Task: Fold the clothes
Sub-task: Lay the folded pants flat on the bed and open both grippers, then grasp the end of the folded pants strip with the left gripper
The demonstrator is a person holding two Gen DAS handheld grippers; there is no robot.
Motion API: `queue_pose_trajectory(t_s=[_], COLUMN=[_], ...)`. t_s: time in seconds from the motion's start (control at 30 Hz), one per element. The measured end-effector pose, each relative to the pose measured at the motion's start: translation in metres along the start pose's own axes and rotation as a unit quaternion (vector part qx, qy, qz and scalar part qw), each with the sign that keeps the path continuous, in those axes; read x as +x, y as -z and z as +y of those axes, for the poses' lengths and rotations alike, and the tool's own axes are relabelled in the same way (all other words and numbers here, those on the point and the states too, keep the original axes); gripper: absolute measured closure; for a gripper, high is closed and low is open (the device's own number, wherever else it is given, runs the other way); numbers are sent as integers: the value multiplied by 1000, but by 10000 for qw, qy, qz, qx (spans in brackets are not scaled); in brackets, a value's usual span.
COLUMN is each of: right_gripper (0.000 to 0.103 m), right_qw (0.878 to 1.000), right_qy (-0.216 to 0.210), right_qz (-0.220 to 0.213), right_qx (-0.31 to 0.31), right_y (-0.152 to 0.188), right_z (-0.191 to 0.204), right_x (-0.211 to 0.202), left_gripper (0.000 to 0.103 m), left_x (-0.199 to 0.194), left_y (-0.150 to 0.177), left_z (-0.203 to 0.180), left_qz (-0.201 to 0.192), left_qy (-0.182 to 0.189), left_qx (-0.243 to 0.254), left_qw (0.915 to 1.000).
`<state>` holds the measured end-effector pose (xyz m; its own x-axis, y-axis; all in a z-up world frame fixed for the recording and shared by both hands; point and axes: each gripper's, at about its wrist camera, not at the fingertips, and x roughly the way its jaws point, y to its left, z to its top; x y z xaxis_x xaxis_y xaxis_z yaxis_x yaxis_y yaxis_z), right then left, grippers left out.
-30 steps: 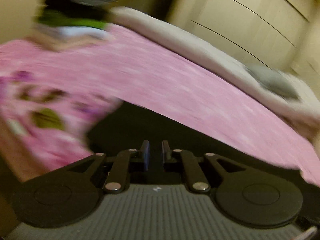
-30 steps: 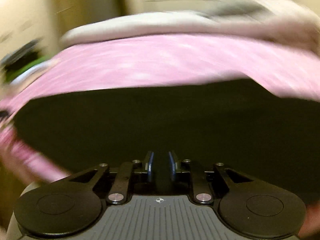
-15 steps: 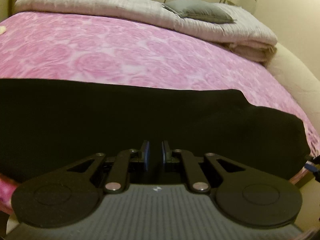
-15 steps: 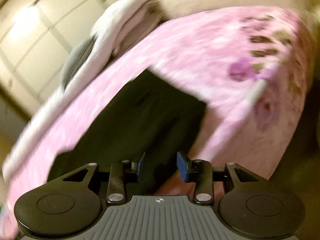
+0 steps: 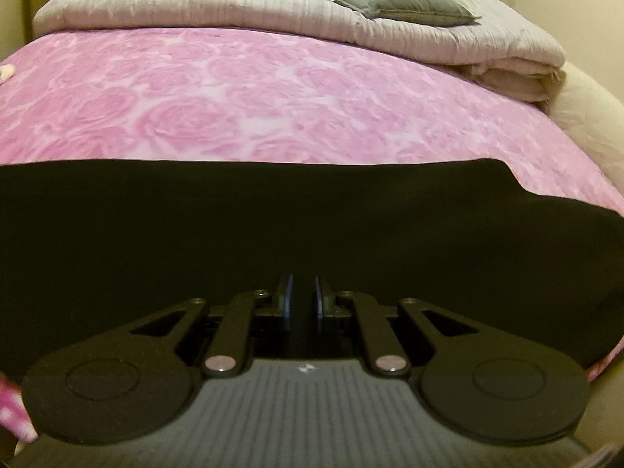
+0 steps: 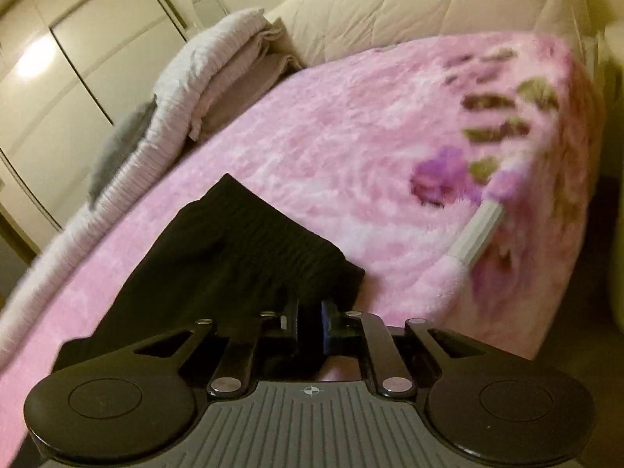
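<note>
A home bedroom: a bed point(image 5: 273, 89) under a pink rose-patterned blanket point(image 6: 351, 136), a folded pale quilt point(image 5: 195, 4) along its far side with a grey cushion point(image 5: 405, 2) on top, and cream wardrobe doors point(image 6: 78, 50) beyond.

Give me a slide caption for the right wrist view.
Right gripper pinching the ribbed end of a black garment on a pink floral bedspread.

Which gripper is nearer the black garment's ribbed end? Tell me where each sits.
Right. The right gripper pinches the black garment at its ribbed end. The left gripper holds it farther along, away from that end.
</note>
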<state>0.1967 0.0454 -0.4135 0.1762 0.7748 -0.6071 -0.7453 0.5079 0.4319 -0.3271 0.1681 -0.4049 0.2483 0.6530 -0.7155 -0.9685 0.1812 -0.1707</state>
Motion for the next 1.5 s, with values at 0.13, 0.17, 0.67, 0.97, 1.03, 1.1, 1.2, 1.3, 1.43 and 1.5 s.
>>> queue_pose_trajectory(t_s=[0.13,0.17,0.67,0.97,1.03,1.1,1.2,1.3,1.43,1.5], right_gripper=[74,73,68,67,67,67,67,67,67,67], right_qw=[9987,9986,9752,9602,9586,9574,9572,9575,9582,9578], right_qy=[253,76,-112,-496,-528,-555,-555,-618,-720,-694], right_qz=[-167,-42,1059,1147,1067,1019,1005,1092,1284,1341], right_qx=[-418,-526,-1938,-2498,-2587,-2644,-2655,-2597,-2453,-2445], right_y=[13,20,88,115,116,116,115,117,120,120], right_z=[36,41,132,166,172,175,178,180,183,183], right_x=[-34,-30,-65,-89,-98,-104,-105,-102,-91,-84], left_gripper=[95,95,92,87,87,86,85,82,82,83], left_x=[-17,-19,-92,-125,-132,-136,-139,-139,-139,-139], left_y=[5,7,22,23,24,26,30,34,44,50], left_z=[18,22,58,53,53,55,66,84,127,159], left_qz=[-120,-90,328,35,-26,-73,-107,-143,-280,-416], left_qy=[-111,-154,-939,-976,-967,-946,-810,-595,-246,-158], left_qx=[-29,-58,-119,-4,-19,-46,-258,-609,-1457,-2043], left_qw=[9999,9998,9950,9952,9953,9955,9963,9963,9886,9779])
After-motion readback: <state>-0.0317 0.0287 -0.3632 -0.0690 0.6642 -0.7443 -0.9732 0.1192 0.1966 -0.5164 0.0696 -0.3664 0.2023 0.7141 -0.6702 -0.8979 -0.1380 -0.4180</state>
